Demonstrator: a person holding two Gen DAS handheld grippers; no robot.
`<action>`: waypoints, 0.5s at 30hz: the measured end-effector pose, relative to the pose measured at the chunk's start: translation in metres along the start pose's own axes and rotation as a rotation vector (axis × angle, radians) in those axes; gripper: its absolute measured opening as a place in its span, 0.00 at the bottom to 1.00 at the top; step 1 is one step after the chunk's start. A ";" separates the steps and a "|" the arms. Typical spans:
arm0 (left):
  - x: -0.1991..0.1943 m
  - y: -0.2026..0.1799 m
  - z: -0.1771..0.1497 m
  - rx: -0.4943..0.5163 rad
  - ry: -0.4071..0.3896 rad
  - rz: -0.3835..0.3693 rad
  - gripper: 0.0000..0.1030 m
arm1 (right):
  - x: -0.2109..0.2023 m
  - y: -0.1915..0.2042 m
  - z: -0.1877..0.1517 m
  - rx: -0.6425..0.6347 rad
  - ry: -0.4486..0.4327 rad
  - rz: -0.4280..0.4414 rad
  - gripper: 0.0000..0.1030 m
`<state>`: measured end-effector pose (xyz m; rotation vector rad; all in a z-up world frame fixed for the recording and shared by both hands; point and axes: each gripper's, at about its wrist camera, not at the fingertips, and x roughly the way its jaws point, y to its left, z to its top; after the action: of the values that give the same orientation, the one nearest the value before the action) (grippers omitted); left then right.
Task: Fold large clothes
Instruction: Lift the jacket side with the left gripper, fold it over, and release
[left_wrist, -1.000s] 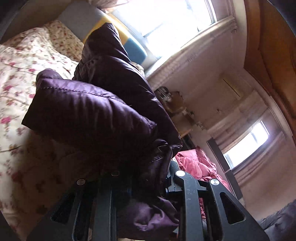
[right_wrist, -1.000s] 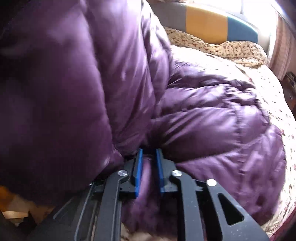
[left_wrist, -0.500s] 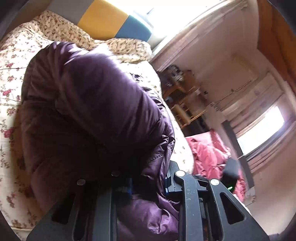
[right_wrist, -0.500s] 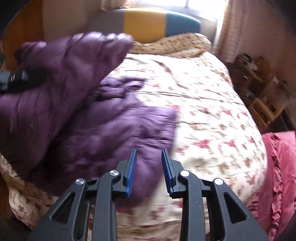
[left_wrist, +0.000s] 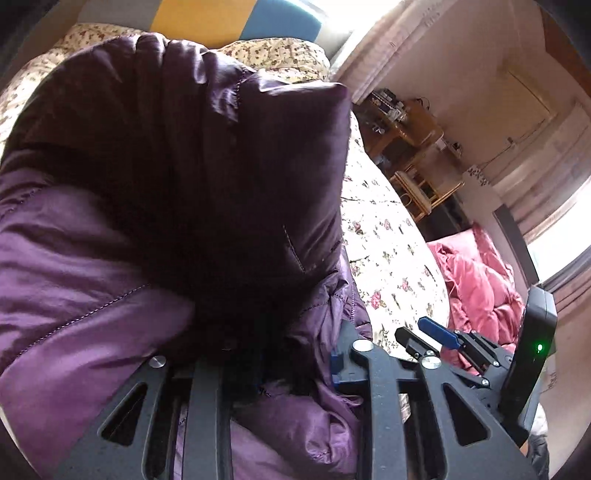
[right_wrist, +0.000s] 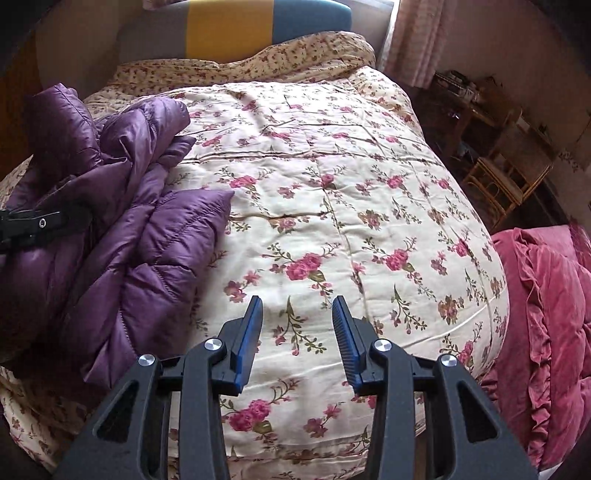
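A purple quilted down jacket (left_wrist: 166, 192) fills the left wrist view, bunched in thick folds. My left gripper (left_wrist: 295, 363) is shut on a fold of it; the fabric hides its left finger. In the right wrist view the jacket (right_wrist: 122, 236) lies heaped on the left side of the floral bed quilt (right_wrist: 351, 206), with the left gripper (right_wrist: 37, 223) gripping it at the far left. My right gripper (right_wrist: 297, 314) is open and empty, above the quilt to the right of the jacket. It also shows low right in the left wrist view (left_wrist: 436, 334).
A pink ruffled blanket (right_wrist: 546, 317) lies beside the bed on the right. A grey, yellow and blue headboard (right_wrist: 236, 27) stands at the far end. Wicker and wooden furniture (right_wrist: 509, 162) stands by the wall at right.
My right gripper has let go of the jacket, opened wider and pulled back to the right. The jacket has dropped onto the bed's left side, still held by my left gripper.
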<state>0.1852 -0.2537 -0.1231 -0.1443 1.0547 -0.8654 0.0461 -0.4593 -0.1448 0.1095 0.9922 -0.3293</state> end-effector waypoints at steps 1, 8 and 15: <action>-0.003 -0.003 0.001 0.008 -0.002 -0.014 0.39 | -0.001 0.000 -0.001 0.002 -0.001 0.000 0.38; -0.042 0.004 0.009 0.009 -0.035 -0.123 0.66 | -0.006 0.004 -0.005 0.011 -0.007 0.008 0.40; -0.111 0.013 0.004 -0.017 -0.152 -0.200 0.69 | -0.020 0.021 -0.006 -0.009 -0.024 0.024 0.43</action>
<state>0.1725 -0.1701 -0.0503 -0.3292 0.9152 -1.0094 0.0384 -0.4339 -0.1328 0.1092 0.9683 -0.3039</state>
